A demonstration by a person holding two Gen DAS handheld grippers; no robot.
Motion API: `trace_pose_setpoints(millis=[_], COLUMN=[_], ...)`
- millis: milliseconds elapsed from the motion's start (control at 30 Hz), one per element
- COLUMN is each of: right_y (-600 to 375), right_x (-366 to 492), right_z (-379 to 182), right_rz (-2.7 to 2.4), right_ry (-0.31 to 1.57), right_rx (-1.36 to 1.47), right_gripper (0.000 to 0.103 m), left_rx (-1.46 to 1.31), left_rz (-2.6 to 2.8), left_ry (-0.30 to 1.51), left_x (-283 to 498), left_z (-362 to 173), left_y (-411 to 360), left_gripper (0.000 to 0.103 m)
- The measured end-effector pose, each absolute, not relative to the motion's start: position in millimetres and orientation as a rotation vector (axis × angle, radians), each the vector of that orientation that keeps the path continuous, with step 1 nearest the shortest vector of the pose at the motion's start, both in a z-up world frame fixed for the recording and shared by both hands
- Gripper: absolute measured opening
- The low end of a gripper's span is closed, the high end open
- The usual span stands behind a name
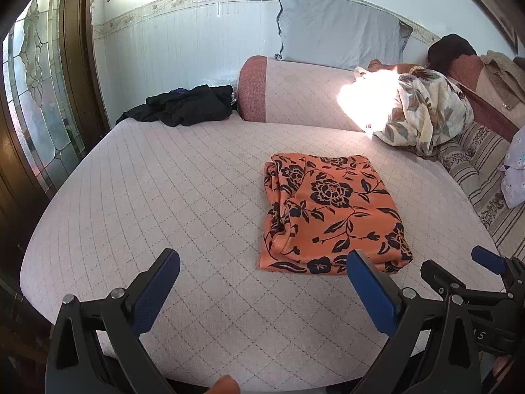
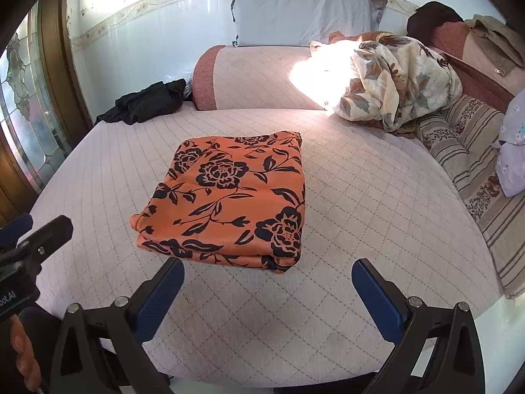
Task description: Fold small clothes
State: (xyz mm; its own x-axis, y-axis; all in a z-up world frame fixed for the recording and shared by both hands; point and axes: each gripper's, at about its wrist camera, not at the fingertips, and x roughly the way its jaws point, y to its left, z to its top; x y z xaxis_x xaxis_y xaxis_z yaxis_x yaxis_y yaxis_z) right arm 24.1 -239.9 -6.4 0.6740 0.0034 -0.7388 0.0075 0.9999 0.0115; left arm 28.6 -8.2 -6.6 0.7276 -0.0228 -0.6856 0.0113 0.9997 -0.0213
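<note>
An orange garment with a black flower print (image 1: 331, 213) (image 2: 229, 197) lies folded into a flat rectangle on the quilted pale mattress (image 1: 164, 197) (image 2: 361, 197). My left gripper (image 1: 262, 262) is open, low over the mattress, just short of the garment's near edge. Nothing is between its blue pads. My right gripper (image 2: 267, 272) is open too, right at the folded bundle's near edge, holding nothing. It also shows at the right edge of the left wrist view, right gripper (image 1: 459, 266). The left gripper (image 2: 29, 226) appears at the left edge of the right wrist view.
A black garment (image 1: 183, 105) (image 2: 144, 101) lies crumpled at the far left corner. A floral quilt (image 1: 423, 111) (image 2: 400, 78) is heaped at the far right, by a striped cushion (image 2: 466, 164). A grey pillow (image 1: 338, 29) leans on the wall. A glass door (image 1: 36, 98) stands left.
</note>
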Motion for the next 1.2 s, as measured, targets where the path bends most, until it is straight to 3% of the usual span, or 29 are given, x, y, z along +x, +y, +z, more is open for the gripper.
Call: trace_pose_setpoints(millis=[1200], right_y=[-230], right_x=[46], right_z=[-13], right_rz=[-0.014], right_ry=[0.860], right_rx=[-0.019], right_gripper=[0.103], left_rx=[0.006], left_rz=[-0.057], left_ry=[0.768], left_x=[48], left_z=[-10], left_y=[-17], left_gripper=[0.101])
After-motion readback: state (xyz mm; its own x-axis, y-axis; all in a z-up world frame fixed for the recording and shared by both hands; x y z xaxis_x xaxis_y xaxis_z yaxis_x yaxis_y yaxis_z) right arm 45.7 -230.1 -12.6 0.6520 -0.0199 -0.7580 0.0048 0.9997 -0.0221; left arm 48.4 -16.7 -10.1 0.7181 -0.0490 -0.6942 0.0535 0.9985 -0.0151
